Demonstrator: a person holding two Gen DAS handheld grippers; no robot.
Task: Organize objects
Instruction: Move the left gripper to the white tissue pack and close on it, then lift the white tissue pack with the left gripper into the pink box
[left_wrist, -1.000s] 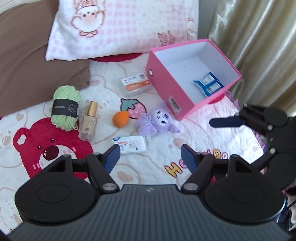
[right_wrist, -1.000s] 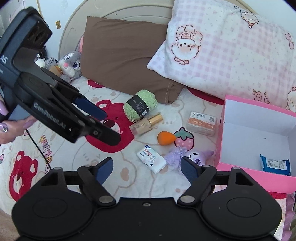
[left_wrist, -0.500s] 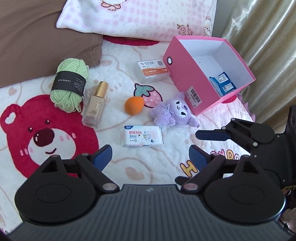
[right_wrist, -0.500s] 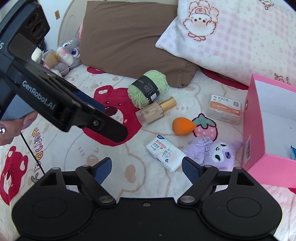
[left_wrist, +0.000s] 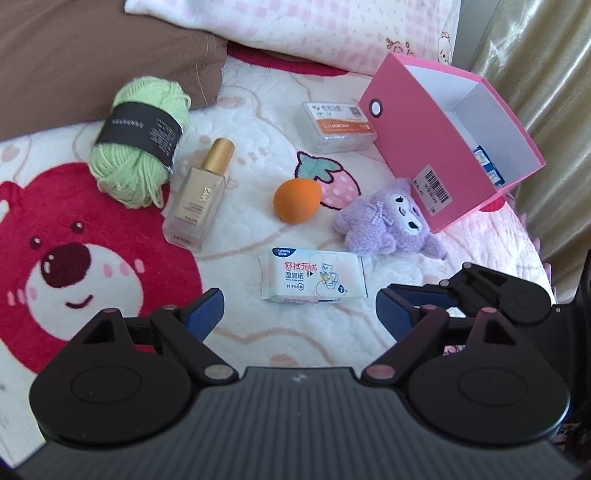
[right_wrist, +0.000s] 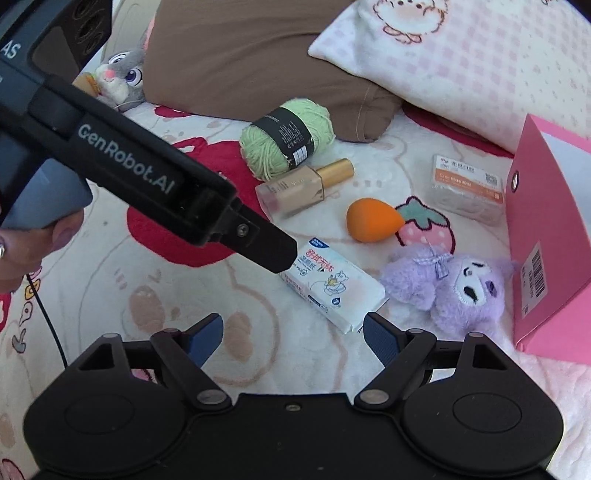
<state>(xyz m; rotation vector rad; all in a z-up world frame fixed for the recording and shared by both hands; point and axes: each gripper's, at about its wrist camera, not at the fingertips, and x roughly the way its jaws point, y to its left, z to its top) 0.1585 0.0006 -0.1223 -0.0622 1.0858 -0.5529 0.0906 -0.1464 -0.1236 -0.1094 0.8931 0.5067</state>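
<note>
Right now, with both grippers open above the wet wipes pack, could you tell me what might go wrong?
1. The left gripper and right gripper both point at the wet wipes pack, so they could collide.
2. The pack lies flat on the soft bedspread; fingers may snag fabric.
3. The purple plush sits close beside it and may get nudged.

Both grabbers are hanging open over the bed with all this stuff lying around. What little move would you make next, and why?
Probably lower the left gripper onto the wet wipes pack and close. Its fingers have just opened, hold nothing, and the pack lies flat directly ahead between them. The pink box stands nearby with one blue packet already inside.
</note>
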